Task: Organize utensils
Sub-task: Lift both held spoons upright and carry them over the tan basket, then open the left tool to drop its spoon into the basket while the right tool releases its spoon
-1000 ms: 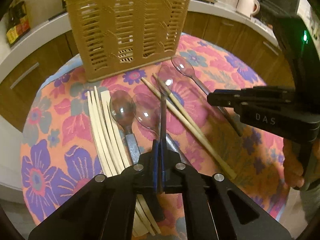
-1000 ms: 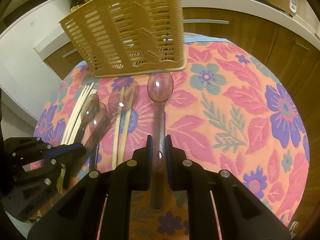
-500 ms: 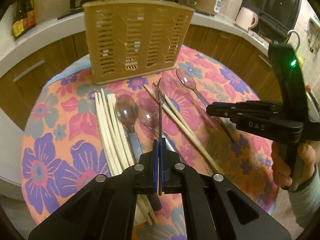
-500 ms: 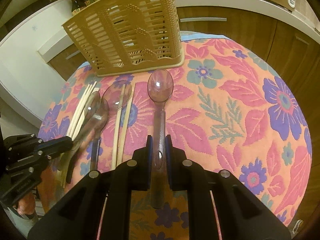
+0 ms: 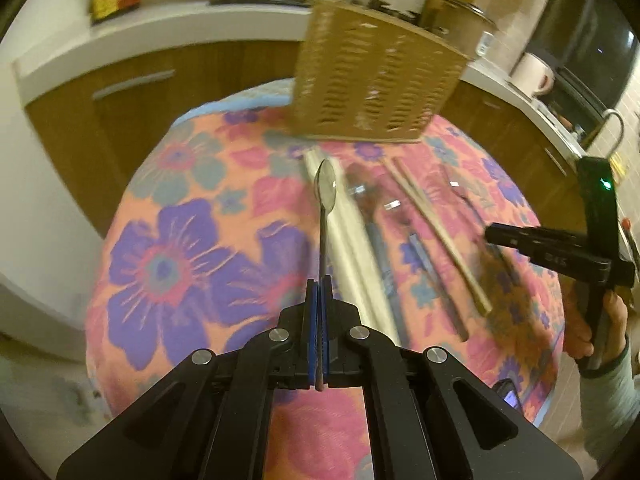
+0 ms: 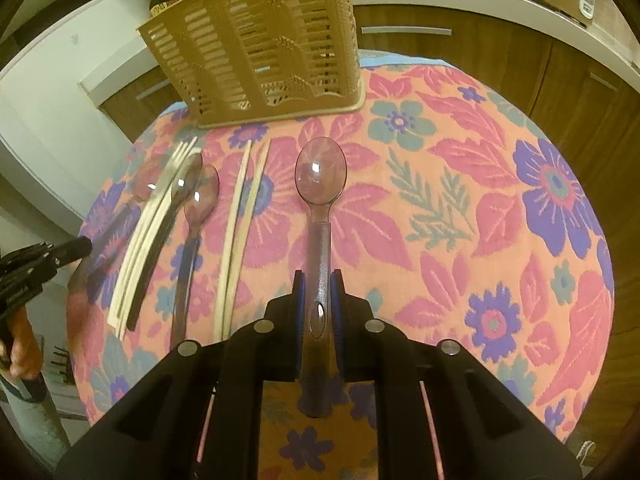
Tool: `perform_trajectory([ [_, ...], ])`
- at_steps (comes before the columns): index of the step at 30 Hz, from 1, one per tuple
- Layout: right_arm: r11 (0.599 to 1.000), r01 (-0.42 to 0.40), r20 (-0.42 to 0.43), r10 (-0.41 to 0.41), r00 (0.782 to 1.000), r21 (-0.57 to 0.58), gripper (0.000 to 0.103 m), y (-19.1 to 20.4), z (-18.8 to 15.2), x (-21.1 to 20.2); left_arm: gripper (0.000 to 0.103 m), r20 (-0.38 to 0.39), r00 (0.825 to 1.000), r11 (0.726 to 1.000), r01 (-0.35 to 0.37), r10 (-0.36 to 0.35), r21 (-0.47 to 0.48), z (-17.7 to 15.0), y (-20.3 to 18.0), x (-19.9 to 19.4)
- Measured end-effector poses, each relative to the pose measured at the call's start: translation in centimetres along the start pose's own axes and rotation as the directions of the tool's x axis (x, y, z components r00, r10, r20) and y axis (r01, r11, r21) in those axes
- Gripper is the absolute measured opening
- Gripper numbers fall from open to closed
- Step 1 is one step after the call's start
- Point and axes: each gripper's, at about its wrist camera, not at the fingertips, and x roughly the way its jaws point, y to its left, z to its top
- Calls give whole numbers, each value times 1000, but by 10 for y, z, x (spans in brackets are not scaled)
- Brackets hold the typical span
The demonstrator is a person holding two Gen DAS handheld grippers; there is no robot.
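While our left gripper (image 5: 319,292) pinches a thin spoon (image 5: 326,188) by the handle, edge-on, bowl fwd and lifted over the table (image 5: 192,240), our right gripper (image 6: 319,292) is clamped on a clear spoon (image 6: 320,178), handle between the pads, bowl pointing at the rack (image 6: 256,44). Rack stands at the far edge of the table, slats facing us. On the cloth, left of the clear spoon in the right wrist view: two chopsticks (image 6: 240,232) side by side, then two more spoons (image 6: 198,200), then a pale chopstick bundle (image 6: 150,236) nearer the left edge. Left wrist view is motion-blurred, so we can't tell details of the utensils lying there.
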Motion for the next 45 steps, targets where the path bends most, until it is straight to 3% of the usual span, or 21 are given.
perform_trajectory([
  [5, 1000, 7, -23, -7, 1000, -1, 10, -6, -9, 3, 3, -38, 999, 999, -19, 17, -43, -7, 21, 10],
  [6, 1000, 6, -22, -6, 1000, -3, 11, -5, -9, 3, 7, -29, 999, 999, -30, 29, -38, -4, 21, 10],
  [8, 1000, -7, -29, 7, 1000, 5, 13, -7, -9, 3, 26, -12, 999, 999, -43, 42, -19, 4, 21, 11],
  [9, 1000, -26, -36, 26, 999, 14, 21, -9, -8, 3, 27, -11, 999, 999, -49, 49, -12, 10, 20, 14],
  [12, 1000, -15, -30, 16, 999, 16, 63, -11, 3, 1, 27, -39, 998, 998, -55, 55, 13, 22, 19, 26],
  [14, 1000, 15, -14, -15, 1000, -16, 58, -7, 12, 0, 27, -71, 994, 996, -76, 80, 46, 28, 14, 38],
  [16, 999, 39, -64, -41, 997, -36, 31, -4, 23, 9, 27, -95, 989, 992, -106, 113, 72, 34, 10, 47],
  [19, 996, 69, -122, -75, 990, -51, 31, 2, 30, 23, 29, -120, 978, 979, -151, 168, 140, 39, -2, 55],
  [20, 990, 105, -129, -117, 985, -98, 26, 10, 31, 25, 30, -123, 973, 970, -171, 193, 175, 40, -8, 57],
  [21, 986, 111, -131, -127, 983, -122, 14, 15, 31, 26, 29, -119, 967, 959, -196, 223, 206, 39, -13, 59],
  [23, 980, 113, -134, -136, 982, -164, 10, 26, 30, 27, 10, -109, 965, 946, -205, 238, 250, 37, -24, 60],
  [25, 981, 82, -130, -105, 986, -174, 10, 33, 32, 24, 10, -86, 964, 940, -222, 251, 259, 38, -28, 58],
  [29, 983, -9, -4, 8, 1000, -184, 10, 42, 49, -12, 10, 22, 990, 970, -144, 142, 194, 54, -27, 29],
  [31, 980, -45, 69, 59, 996, -194, 10, 47, 64, -33, 10, 121, 990, 982, -86, 66, 168, 71, -29, 4],
  [33, 977, -52, 157, 86, 984, -208, 10, 55, 85, -55, 10, 215, 977, 988, -48, 15, 149, 93, -32, -19],
  [38, 980, -58, 369, 127, 921, -192, 10, 60, 139, -91, 10, 431, 901, 995, 4, -48, 102, 163, -49, -49],
  [41, 983, -98, 451, 159, 878, -156, 10, 61, 171, -92, 10, 508, 861, 998, 7, -41, 69, 200, -56, -39],
  [43, 984, -113, 500, 167, 850, -136, 10, 60, 190, -83, 10, 537, 843, 998, 4, -33, 56, 213, -60, -31],
  [45, 985, -118, 542, 166, 824, -122, 10, 60, 203, -74, 10, 581, 812, 999, 24, -46, 46, 221, -57, -23],
])
